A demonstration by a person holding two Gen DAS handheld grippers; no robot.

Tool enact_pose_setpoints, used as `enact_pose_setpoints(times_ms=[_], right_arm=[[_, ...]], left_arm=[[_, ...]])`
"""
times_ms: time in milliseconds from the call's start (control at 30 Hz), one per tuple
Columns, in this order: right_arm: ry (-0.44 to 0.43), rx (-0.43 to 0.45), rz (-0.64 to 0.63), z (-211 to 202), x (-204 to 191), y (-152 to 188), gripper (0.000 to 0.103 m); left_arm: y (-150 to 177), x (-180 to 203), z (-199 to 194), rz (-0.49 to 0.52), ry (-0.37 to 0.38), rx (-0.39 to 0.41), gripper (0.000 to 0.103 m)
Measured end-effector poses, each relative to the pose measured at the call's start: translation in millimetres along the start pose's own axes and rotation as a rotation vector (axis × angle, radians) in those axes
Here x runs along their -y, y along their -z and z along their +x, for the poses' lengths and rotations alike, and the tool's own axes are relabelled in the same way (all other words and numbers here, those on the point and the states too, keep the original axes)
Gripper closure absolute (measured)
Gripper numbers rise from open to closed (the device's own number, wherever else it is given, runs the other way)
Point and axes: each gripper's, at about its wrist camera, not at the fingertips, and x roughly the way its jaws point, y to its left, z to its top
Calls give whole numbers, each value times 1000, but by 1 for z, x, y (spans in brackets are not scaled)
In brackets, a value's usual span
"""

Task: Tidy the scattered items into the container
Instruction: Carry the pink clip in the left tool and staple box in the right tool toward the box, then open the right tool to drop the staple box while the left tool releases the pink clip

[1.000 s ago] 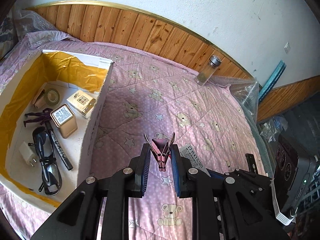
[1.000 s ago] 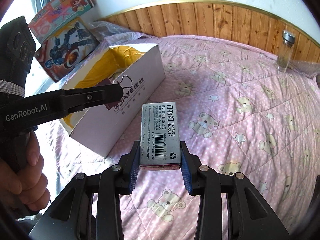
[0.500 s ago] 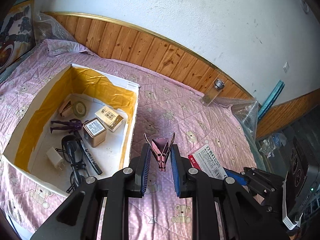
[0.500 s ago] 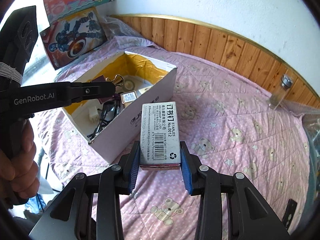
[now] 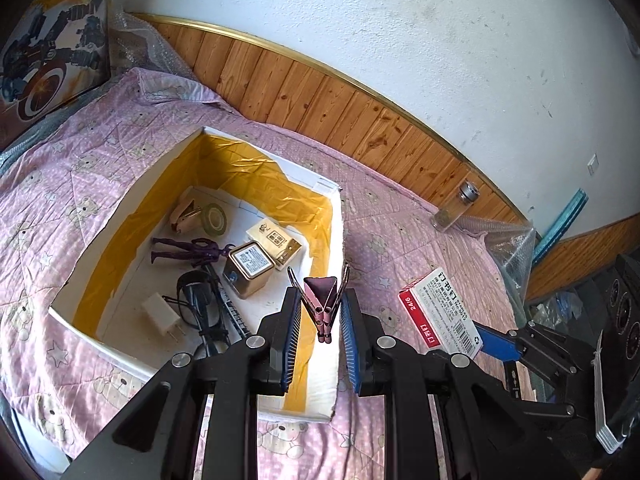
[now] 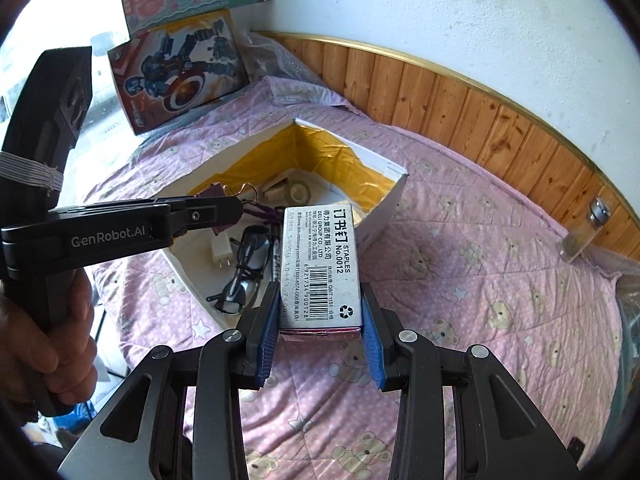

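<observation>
- A pink quilt [image 6: 480, 280] covers the bed beside a wood-panelled wall [image 5: 340, 108].
- The left gripper [image 5: 320, 320] pinches a binder clip [image 5: 320, 300] above the box [image 5: 336, 240] edge.
- The right gripper [image 6: 320, 320] clamps a staple box [image 6: 320, 264].

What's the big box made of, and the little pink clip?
The big box looks like white cardboard: thick matte walls with a torn rim, lined inside with shiny, wrinkled yellow film or tape. The pink clip held in the left hand-held gripper seems painted metal, with thin silver wire handles.

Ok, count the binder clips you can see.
2: one pink binder clip shut in the left gripper over the box; another on the box floor beside the tape roll. More may be hidden.
</observation>
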Motion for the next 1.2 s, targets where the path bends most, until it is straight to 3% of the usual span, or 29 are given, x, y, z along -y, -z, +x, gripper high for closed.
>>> enact_pose_setpoints(times_ms=[200, 500, 1067, 1133, 1167, 1200], right_arm=[[-79, -1, 39, 14, 6, -22, 64], [-114, -23, 35, 48, 10, -66, 64], [-125, -165, 12, 180, 26, -130, 62], [-110, -175, 26, 198, 32, -134, 59], [-103, -188, 39, 206, 37, -135, 57], [-106, -198, 51, 211, 41, -136, 57]], left_arm=[[-5, -19, 7, -36, -9, -14, 82], [0, -18, 41, -54, -1, -100, 82], [3, -27, 92, -125, 24, -232, 80], [3, -31, 97, -146, 21, -243, 70], [4, -34, 97, -162, 18, -246, 57], [4, -36, 96, -171, 19, -242, 53]])
